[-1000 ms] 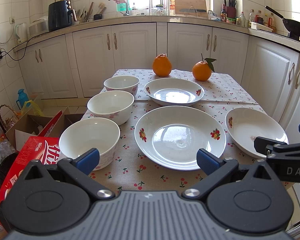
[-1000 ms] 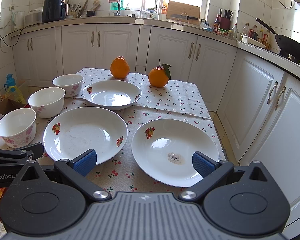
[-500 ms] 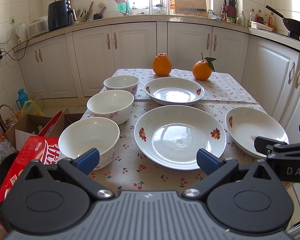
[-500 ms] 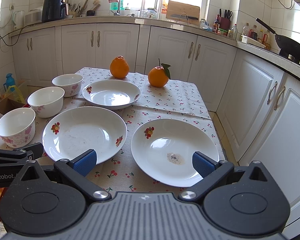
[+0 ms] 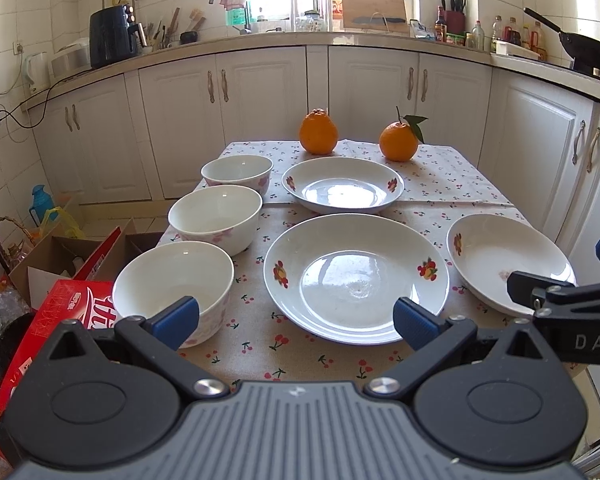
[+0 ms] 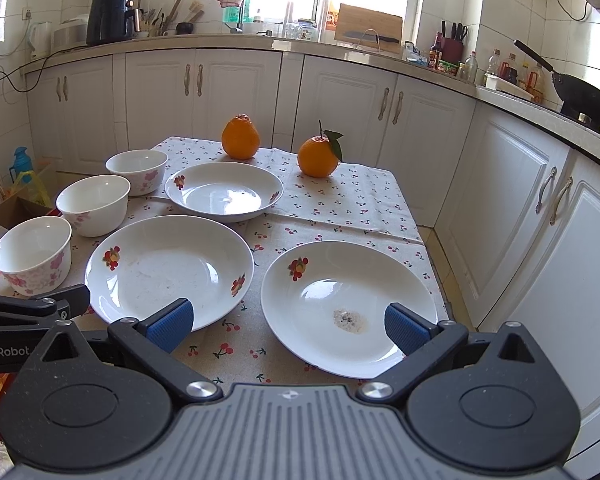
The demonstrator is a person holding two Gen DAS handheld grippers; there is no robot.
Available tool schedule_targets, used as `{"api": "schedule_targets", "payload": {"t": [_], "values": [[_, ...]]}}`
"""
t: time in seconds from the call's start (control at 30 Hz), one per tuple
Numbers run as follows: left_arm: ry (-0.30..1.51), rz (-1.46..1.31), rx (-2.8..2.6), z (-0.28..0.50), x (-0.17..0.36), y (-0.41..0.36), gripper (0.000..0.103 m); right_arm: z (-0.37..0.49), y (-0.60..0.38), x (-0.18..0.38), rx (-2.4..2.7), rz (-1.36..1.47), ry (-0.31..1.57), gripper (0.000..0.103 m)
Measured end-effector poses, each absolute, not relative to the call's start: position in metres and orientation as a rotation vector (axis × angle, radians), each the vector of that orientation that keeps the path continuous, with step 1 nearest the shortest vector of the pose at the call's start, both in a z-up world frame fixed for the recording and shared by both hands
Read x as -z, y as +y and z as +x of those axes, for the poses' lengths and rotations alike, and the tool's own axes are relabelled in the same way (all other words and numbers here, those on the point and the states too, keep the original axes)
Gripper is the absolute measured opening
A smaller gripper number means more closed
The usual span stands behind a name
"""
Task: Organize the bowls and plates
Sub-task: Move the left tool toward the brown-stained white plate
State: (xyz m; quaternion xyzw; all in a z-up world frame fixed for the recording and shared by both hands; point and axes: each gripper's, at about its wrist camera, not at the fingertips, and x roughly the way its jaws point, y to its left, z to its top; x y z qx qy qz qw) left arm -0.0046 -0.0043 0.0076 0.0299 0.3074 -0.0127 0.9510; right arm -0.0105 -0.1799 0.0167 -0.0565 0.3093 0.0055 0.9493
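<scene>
nothing gripped yet. left hand-held gripper (image 5: 296, 318) and right hand-held gripper (image 6: 286, 320) hang spread wide, empty, short of the big plate (image 5: 356, 278). right of it, soiled plate (image 6: 348, 306); left, three bowls (image 5: 214, 216); behind, small plate (image 5: 342, 190). stacking unstarted; next likely rim grasp.

Right tongs (image 5: 580, 304) are showing white letters "DAS" on the black body, cut off at the frame edge in the left wrist view. Left tongs (image 6: 16, 320) are showing "enRobot", start clipped, in the right wrist view. Red box (image 5: 72, 312) is carrying white Chinese characters, not legible.
</scene>
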Motion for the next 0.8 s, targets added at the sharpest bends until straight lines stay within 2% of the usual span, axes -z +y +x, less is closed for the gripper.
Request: {"api": "schedule_targets", "payload": {"t": [0.8], "values": [[0.587,0.114,0.200,0.035,-0.010,-0.029,0.102,0.007,-0.239,-0.009,-0.060,-0.112,0.600,0.103]]}}
